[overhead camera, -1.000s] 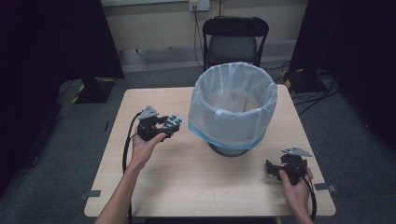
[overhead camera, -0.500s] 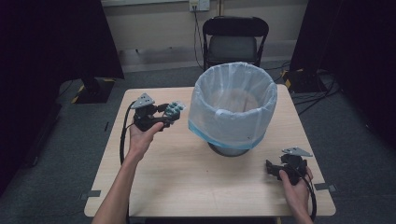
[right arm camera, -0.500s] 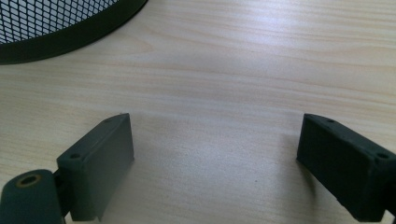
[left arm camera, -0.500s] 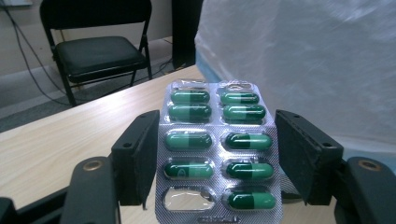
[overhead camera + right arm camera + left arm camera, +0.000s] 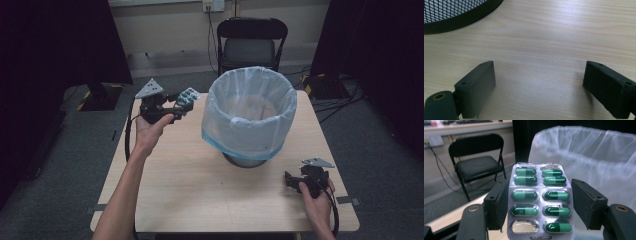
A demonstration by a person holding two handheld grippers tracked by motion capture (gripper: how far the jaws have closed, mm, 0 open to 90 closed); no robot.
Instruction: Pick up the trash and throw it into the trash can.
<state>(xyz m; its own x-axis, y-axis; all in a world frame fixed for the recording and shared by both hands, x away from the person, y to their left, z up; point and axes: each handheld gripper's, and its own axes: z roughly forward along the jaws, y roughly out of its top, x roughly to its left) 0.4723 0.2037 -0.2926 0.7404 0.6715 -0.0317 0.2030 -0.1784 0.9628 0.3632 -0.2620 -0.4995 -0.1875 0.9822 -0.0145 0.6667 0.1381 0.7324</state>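
A silver blister pack (image 5: 540, 200) of green capsules, one pocket empty, sits upright between my left gripper's jaws, which press on its two side edges. In the high view my left gripper (image 5: 176, 105) holds the blister pack (image 5: 188, 96) in the air, just left of the bin's rim. The bin (image 5: 250, 115) is a black mesh basket lined with a white plastic bag and stands at the table's middle. My right gripper (image 5: 292, 181) rests low at the front right of the table, open, with bare wood between its jaws (image 5: 539, 87).
The wooden table (image 5: 200, 190) has bare surface in front of the bin. The bin's mesh base (image 5: 449, 15) lies just ahead of my right gripper. A black folding chair (image 5: 252, 45) stands behind the table, with cables on the floor around it.
My left gripper has risen and moved away from the person with the blister pack, ending beside the bin's rim. The right gripper has stayed put.
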